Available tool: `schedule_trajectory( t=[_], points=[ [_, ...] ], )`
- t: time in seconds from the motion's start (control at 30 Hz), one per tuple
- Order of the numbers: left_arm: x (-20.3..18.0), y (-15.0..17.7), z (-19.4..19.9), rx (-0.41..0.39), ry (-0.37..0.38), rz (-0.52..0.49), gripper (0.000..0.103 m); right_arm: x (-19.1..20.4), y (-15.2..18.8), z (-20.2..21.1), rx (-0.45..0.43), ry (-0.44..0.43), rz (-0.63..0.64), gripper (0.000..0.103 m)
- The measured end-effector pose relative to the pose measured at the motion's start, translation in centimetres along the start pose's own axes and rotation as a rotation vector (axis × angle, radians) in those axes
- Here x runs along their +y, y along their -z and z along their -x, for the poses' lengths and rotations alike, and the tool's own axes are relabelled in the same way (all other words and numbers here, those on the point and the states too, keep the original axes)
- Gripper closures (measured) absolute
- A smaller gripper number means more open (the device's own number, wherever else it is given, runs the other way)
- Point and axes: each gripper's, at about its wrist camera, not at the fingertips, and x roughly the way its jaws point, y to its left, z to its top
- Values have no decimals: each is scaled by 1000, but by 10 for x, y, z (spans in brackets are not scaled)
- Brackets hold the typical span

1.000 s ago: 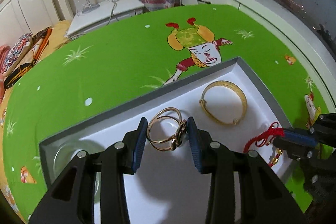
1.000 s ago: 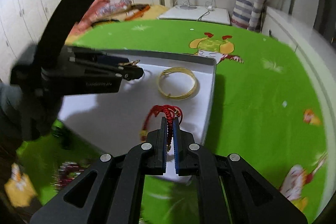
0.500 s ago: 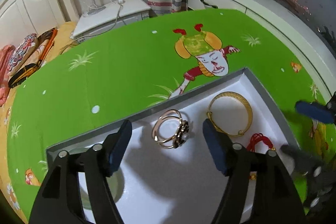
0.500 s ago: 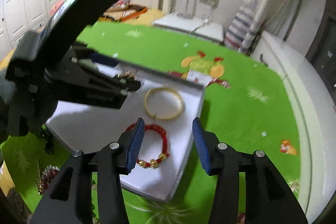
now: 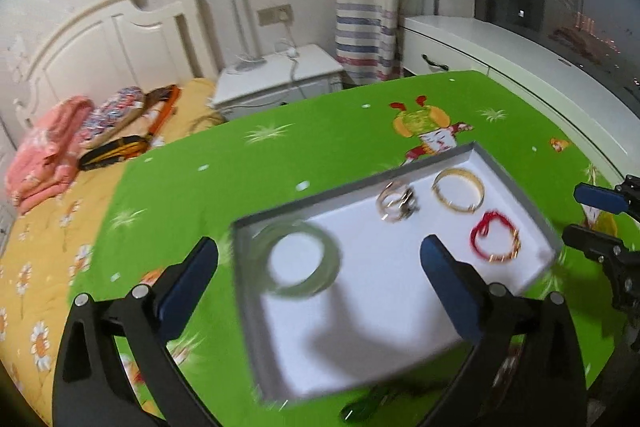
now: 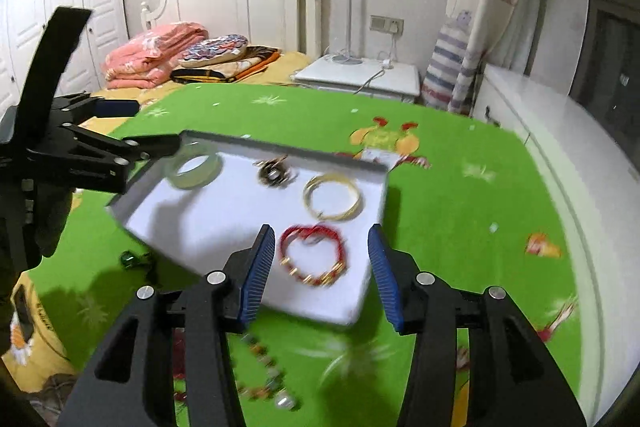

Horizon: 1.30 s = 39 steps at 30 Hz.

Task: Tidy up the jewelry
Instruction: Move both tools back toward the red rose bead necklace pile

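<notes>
A white tray with a grey rim [image 5: 400, 307] [image 6: 224, 223] lies on the green cloth. In it lie a pale green bangle [image 5: 302, 259] [image 6: 194, 171], a gold double ring [image 5: 396, 203] [image 6: 276, 173], a gold bangle [image 5: 458, 190] [image 6: 332, 202] and a red cord bracelet [image 5: 494, 242] [image 6: 314, 255]. My left gripper [image 5: 320, 279] is open and empty, raised above the tray's near side. My right gripper [image 6: 322, 271] is open and empty, raised above the red bracelet.
A beaded bracelet [image 6: 264, 379] and a small green piece [image 6: 130, 259] [image 5: 360, 407] lie on the cloth in front of the tray. A bed with folded bedding [image 6: 160, 55], a white nightstand [image 6: 360, 75] and a white cabinet [image 5: 500, 59] stand behind.
Both grippers opened and let go: the left released the gold ring, the right released the red bracelet. Both then pulled back and up from the tray.
</notes>
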Motion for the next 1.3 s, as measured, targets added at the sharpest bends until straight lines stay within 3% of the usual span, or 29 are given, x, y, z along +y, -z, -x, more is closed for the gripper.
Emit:
schedule_trajectory(
  t=[0.33,0.4,0.6,0.97,1.23,1.3],
  points=[
    [47,88,49,21,-47,113,5,44,51,16,30,-118,17,54],
    [53,103,53,27,-42,148,5,53,59,18,38,-142,29,47],
    [53,141,56,67,-1,192,5,77,70,10,78,-146,79,47],
    [25,153,54,79,68,141,5,89,75,-7,88,-74,147,44],
    [9,149,44,91,89,134,5,88,72,-2,36,-54,150,63],
    [4,148,46,89,99,123,5,85,69,5,14,-60,134,63]
  ],
)
